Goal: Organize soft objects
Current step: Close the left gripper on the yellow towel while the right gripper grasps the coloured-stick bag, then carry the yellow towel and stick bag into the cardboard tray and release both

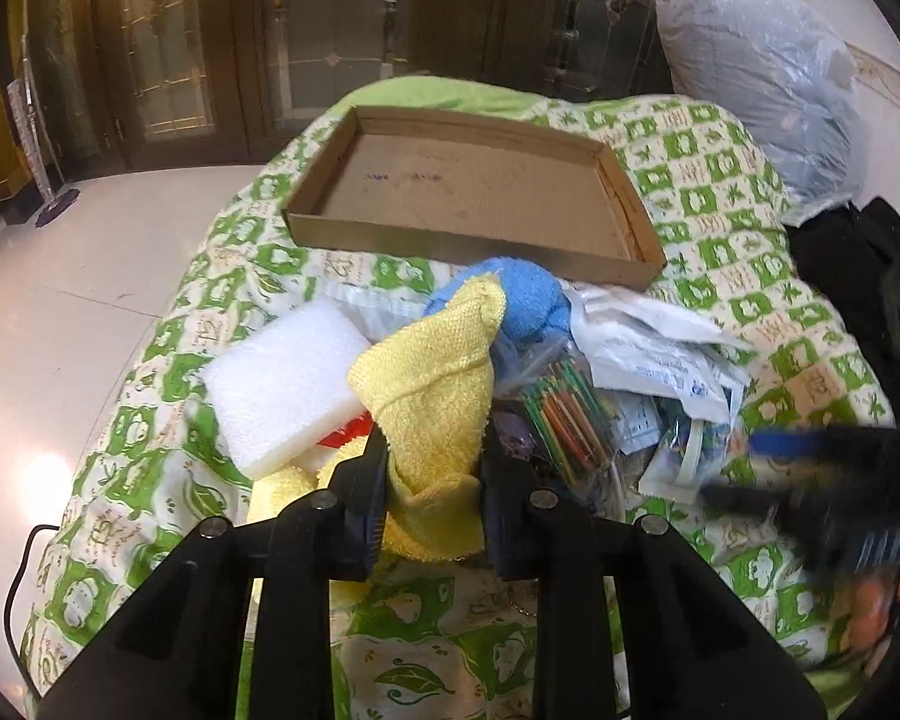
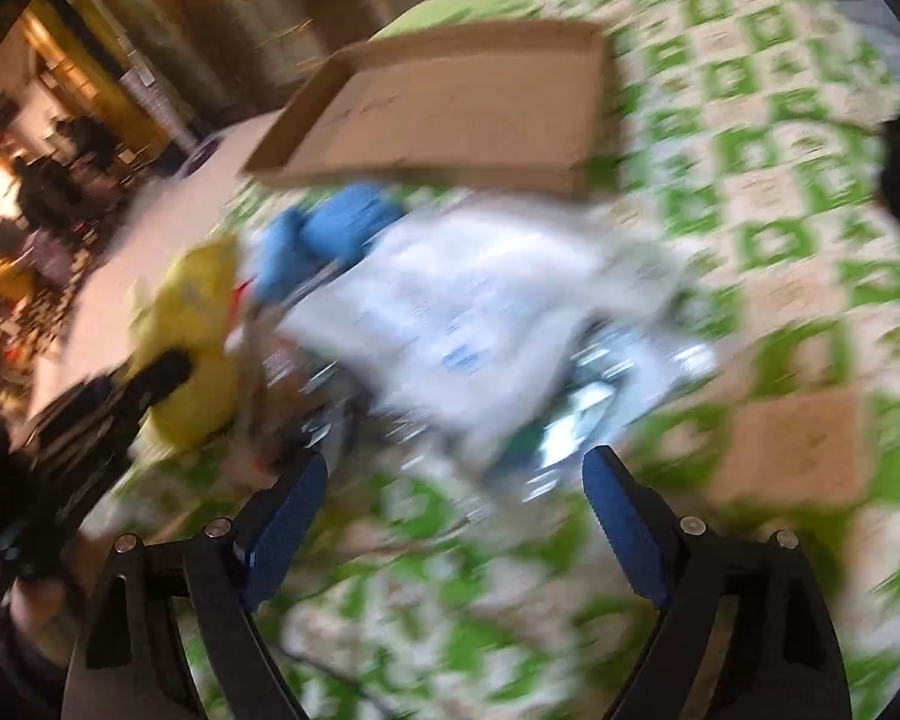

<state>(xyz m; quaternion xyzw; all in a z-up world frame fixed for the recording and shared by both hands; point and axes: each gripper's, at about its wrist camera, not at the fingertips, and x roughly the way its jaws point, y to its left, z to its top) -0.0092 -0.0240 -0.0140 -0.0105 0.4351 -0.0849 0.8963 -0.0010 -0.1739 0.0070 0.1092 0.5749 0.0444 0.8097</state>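
My left gripper (image 1: 432, 468) is shut on a yellow towel (image 1: 432, 384) and holds it up over the pile on the bed. Behind it lie a blue cloth (image 1: 528, 294) and a white foam sponge (image 1: 282, 384). A shallow, empty cardboard tray (image 1: 468, 192) sits further back. My right gripper (image 2: 456, 474) is open and empty, hovering in front of the pile; its view is motion-blurred. In that view the yellow towel (image 2: 198, 324), the blue cloth (image 2: 330, 234) and the tray (image 2: 450, 114) show, with the left gripper (image 2: 156, 378) at left. The right gripper (image 1: 810, 468) shows blurred in the left wrist view.
The bed has a green and white patterned cover (image 1: 720, 180). The pile holds plastic bags and paper packets (image 1: 648, 348) and a bag of coloured sticks (image 1: 564, 414). A large plastic bag (image 1: 762, 72) and dark clothing (image 1: 858, 276) lie at right. A tiled floor (image 1: 90, 276) is at left.
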